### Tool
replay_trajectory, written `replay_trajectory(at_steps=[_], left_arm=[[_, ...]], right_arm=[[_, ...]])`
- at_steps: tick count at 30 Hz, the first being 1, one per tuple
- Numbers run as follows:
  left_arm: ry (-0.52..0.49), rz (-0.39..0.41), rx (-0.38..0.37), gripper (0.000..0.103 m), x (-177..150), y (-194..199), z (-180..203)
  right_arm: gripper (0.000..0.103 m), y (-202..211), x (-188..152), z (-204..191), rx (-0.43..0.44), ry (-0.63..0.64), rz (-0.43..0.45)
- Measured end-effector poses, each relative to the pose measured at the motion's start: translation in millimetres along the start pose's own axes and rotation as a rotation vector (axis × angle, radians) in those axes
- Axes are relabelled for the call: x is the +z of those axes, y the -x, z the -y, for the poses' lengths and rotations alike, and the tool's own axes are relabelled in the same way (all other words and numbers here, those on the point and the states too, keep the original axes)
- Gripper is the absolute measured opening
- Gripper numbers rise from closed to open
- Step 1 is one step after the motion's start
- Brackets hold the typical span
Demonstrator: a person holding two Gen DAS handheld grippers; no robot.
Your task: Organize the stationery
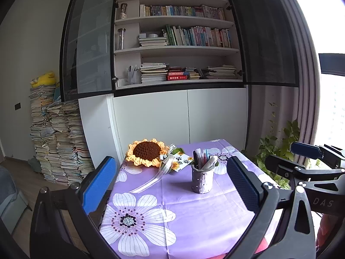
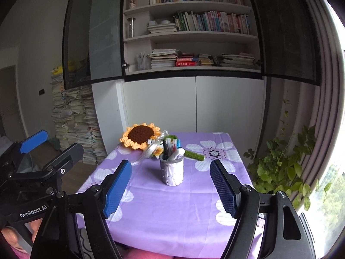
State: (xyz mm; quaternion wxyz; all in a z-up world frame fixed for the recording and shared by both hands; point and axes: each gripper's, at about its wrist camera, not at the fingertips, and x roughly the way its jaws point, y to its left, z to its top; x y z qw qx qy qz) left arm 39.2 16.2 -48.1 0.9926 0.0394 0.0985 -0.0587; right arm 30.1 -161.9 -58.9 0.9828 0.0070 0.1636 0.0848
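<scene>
1. Two hand-held grippers hover above the near edge of a small table (image 2: 194, 196) draped in a purple flowered cloth; the pen cup (image 2: 171, 171) stands upright near the middle of the cloth, ahead of and below both sets of jaws.
2. The left gripper (image 1: 172, 185) has its jaws spread wide with nothing between them; the cup lies forward and a little right of their centre line.
3. The right gripper (image 2: 172, 191) likewise shows its jaws apart and empty; the cup sits almost dead ahead, so this hand appears the better lined up.
4. Pens (image 2: 170, 149) rise from the cup, their long axes near upright and leaning slightly away; all visible stationery looks to be already in it.
5. A crocheted sunflower (image 1: 146, 152) and a green roll (image 2: 194, 155) lie just behind the cup.
6. Readable writing: "GenRobot.AI" on the left gripper's body in the right view, "DAS" on the right gripper's in the left view. The sunflower's tag carries characters too small to read.
</scene>
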Motion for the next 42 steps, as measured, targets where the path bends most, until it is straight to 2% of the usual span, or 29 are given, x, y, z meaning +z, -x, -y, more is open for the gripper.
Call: replay_trajectory(at_steps=[7,26,42], left_arm=[[0.017,0.017,0.003,0.102,-0.3,9.8,-5.9],[0.011,0.018,0.011,0.102,0.8,14.1,-0.8],[0.027,0.076,0.032,0.102,10.4,27.1,-4.8]], right_arm=[[0.076,11.7,-0.1,-12.3,0.003,0.027,0.021],[0.077,19.1,-1.1,-8.1,0.008,0.007,0.031],[0.077,29.7,3.0,-18.7,0.005,0.014,0.081]])
